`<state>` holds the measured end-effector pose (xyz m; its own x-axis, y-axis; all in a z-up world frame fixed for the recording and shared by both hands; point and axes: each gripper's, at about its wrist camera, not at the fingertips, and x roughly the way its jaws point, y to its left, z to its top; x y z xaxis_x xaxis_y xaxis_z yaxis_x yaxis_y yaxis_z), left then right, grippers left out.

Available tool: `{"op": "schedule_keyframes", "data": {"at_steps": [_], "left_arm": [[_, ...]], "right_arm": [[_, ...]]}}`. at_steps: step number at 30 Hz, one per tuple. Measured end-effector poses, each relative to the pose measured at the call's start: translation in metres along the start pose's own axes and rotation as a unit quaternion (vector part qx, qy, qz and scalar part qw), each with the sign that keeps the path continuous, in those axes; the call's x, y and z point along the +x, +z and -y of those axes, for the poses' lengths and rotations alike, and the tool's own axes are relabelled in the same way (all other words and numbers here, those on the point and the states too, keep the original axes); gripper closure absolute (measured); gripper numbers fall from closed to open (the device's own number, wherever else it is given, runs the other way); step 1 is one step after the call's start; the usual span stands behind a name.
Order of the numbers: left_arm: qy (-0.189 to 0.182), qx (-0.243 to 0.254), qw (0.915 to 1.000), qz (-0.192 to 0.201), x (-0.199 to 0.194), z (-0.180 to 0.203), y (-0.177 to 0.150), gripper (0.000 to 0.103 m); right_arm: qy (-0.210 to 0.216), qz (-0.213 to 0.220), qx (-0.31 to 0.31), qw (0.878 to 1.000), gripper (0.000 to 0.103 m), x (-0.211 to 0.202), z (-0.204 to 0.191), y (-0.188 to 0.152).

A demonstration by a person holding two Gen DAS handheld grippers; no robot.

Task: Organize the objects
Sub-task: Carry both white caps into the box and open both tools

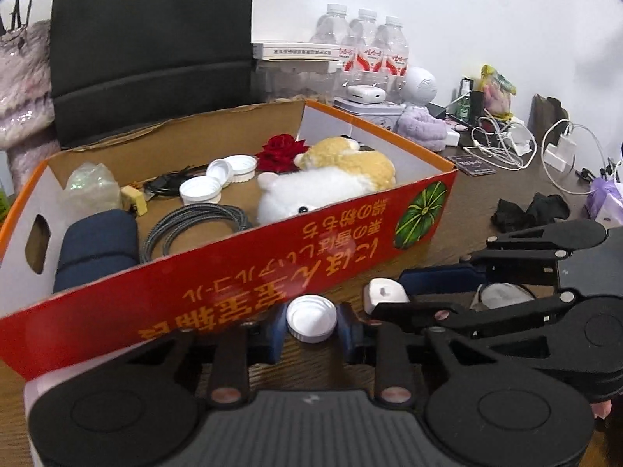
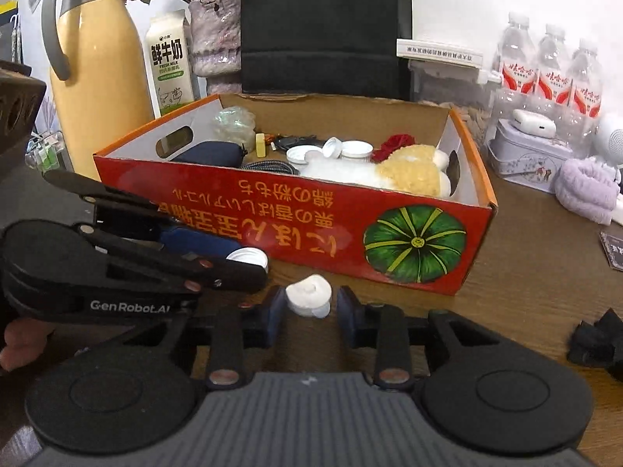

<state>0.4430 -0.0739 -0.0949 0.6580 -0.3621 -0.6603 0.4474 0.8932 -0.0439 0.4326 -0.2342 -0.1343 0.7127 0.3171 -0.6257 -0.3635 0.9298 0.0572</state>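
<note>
Just before the red cardboard box [image 2: 296,218], the left gripper [image 1: 311,325] bracketed a white bottle cap [image 1: 311,318] and the right gripper [image 2: 309,303] a white plug [image 2: 309,299], jaws narrow yet possibly not pinching, so either could slip on lifting.

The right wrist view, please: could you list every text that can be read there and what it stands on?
"鲜牛奶" and "FRESH MILK": on the milk carton.
"GenRobot.AI": on the left gripper, along its black body.
Yellow Japanese print, upside down: on the red box; not read reliably.
Red labels on the water bottles: too blurred.
White strip label behind the box: too small.
</note>
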Motion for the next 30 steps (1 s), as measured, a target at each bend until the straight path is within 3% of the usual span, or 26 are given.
{"op": "schedule_keyframes", "data": {"at_steps": [4, 6, 9, 13, 18, 21, 24, 30], "left_arm": [[0.0, 0.001, 1.0, -0.005, -0.006, 0.0, 0.002, 0.077], [-0.017, -0.008, 0.9997, 0.012, -0.018, 0.0, 0.005, 0.077], [-0.009, -0.017, 0.999, 0.04, -0.049, 0.002, 0.004, 0.077], [-0.01, -0.034, 0.9956, 0.086, -0.118, 0.012, -0.014, 0.076], [-0.003, -0.038, 0.9907, 0.13, -0.21, 0.039, -0.068, 0.076], [0.001, -0.054, 0.9889, 0.139, -0.252, 0.051, -0.108, 0.076], [0.005, -0.087, 0.9903, 0.108, -0.266, 0.052, -0.136, 0.076], [0.016, -0.084, 0.9893, 0.118, -0.284, 0.058, -0.145, 0.076]], "right_arm": [[0.009, 0.003, -0.004, 1.0, 0.077, 0.001, -0.002, -0.002], [-0.013, 0.008, -0.009, 1.0, 0.077, -0.001, -0.007, -0.003], [-0.022, 0.024, -0.008, 0.999, 0.077, -0.013, -0.014, -0.005], [-0.037, 0.068, -0.015, 0.997, 0.077, -0.066, -0.029, -0.007], [-0.023, 0.128, -0.001, 0.992, 0.077, -0.16, -0.051, -0.037], [-0.004, 0.12, 0.018, 0.993, 0.077, -0.207, -0.064, -0.068], [0.005, 0.099, 0.039, 0.994, 0.077, -0.241, -0.078, -0.104], [-0.012, 0.085, 0.057, 0.995, 0.077, -0.27, -0.087, -0.138]]}}
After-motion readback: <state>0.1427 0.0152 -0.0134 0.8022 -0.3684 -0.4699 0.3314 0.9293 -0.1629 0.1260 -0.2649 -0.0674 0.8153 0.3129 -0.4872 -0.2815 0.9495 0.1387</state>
